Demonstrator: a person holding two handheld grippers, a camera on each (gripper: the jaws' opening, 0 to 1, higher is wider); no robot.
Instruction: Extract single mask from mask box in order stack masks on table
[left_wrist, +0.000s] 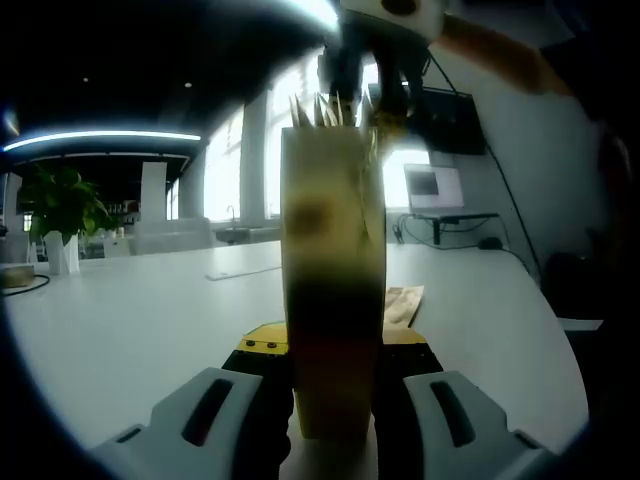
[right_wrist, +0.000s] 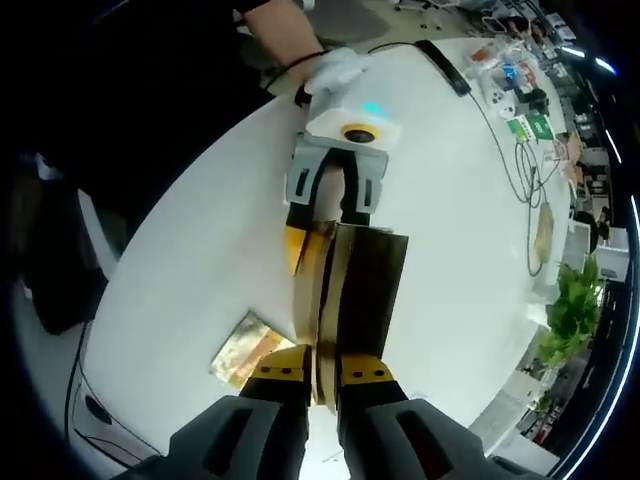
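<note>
Seeing from the right gripper view my right gripper (right_wrist: 322, 375) clamped on the mask box (right_wrist: 350, 300) opposite the left gripper (right_wrist: 328, 232), with a loose mask (right_wrist: 245, 350) flat on the table (right_wrist: 200, 250), while the left gripper view just shows its jaws pinching that upright box's near end.

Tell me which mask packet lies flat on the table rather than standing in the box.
The loose gold mask packet beside the mask box, alone on the white table.
</note>
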